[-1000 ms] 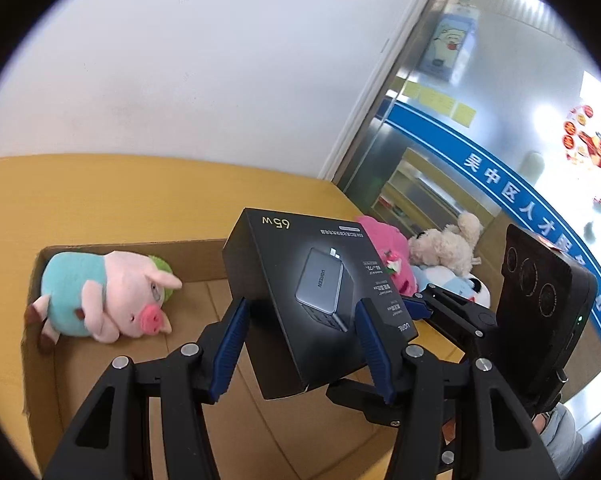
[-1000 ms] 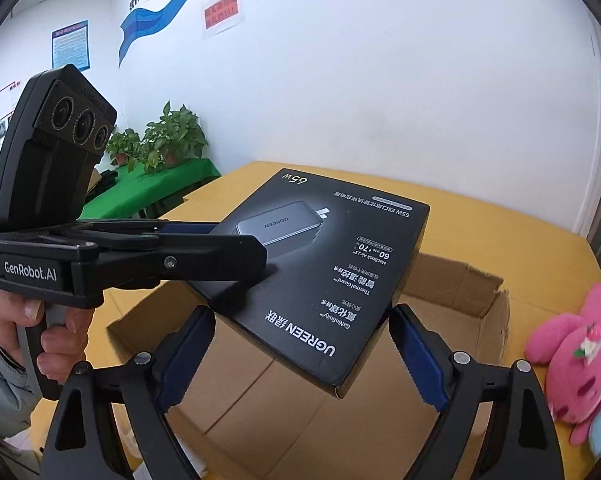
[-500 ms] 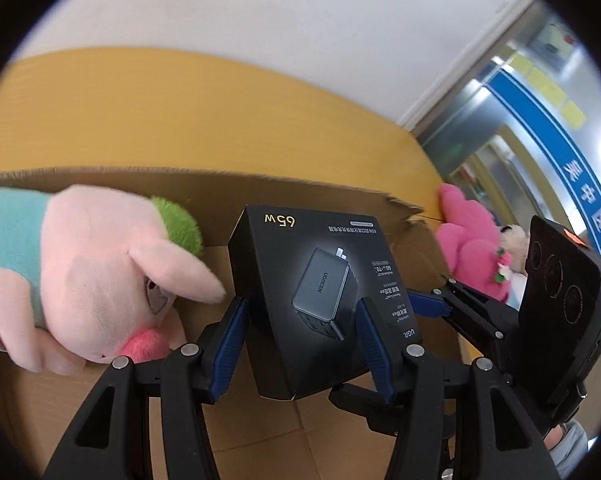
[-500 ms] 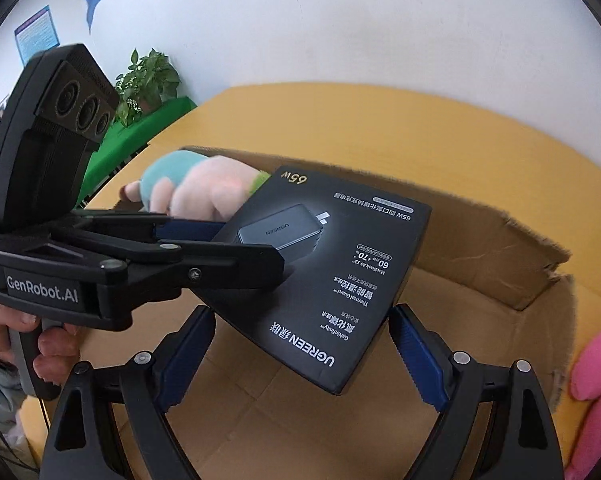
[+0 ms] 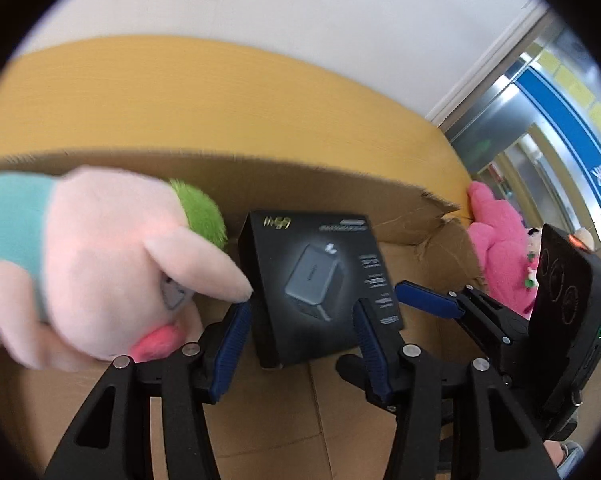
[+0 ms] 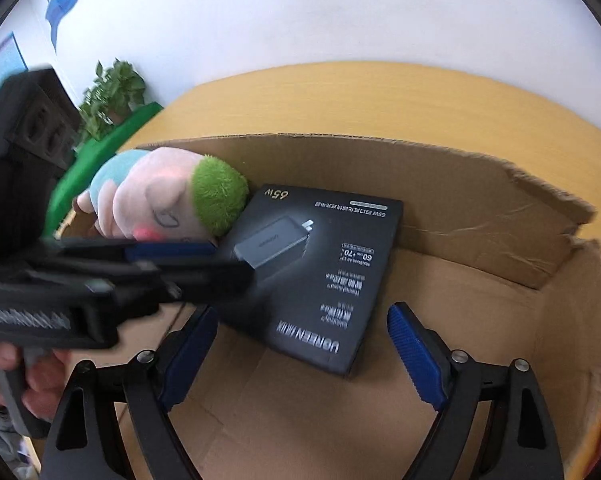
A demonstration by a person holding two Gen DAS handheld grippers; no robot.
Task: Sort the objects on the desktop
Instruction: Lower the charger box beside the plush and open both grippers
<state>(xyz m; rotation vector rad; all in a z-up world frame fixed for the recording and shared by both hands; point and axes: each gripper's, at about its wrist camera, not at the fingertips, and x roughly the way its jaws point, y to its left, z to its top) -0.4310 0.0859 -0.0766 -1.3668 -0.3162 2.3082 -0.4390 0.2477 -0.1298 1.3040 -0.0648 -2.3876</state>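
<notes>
Left wrist view: a yellow-orange tabletop (image 5: 228, 92) is running back to a plain white wall (image 5: 284, 4), with a glazed metal-framed door (image 5: 540, 128) and a blue banner bearing white Chinese characters at right. On the table an open cardboard box (image 5: 340, 184) is sitting. Inside it, the left gripper (image 5: 300, 320) is gripping the black charger box (image 5: 316, 284) between its blue pads (image 5: 230, 344); gold "65W" is showing on the lid, though blur is hiding the smaller print. A plush pig (image 5: 100, 264) in a teal shirt is lying just beside the charger box, its ear touching the box edge. A pink plush toy (image 5: 496, 236) is sitting outside the cardboard wall, and the right gripper (image 5: 428, 304) is reaching in from the right.

Right wrist view: the same white wall is carrying blue lettering and posters at upper left, above a potted plant (image 6: 112, 96) and a green surface. The right gripper's (image 6: 308, 344) jaws are standing wide apart, clear of the charger box (image 6: 324, 276), whose label is reading "UGREEN" and "65W". The charger box is resting low in the cardboard box (image 6: 480, 216), against the plush pig (image 6: 168, 200). The left gripper (image 6: 204, 260), blurred, is crossing it.
</notes>
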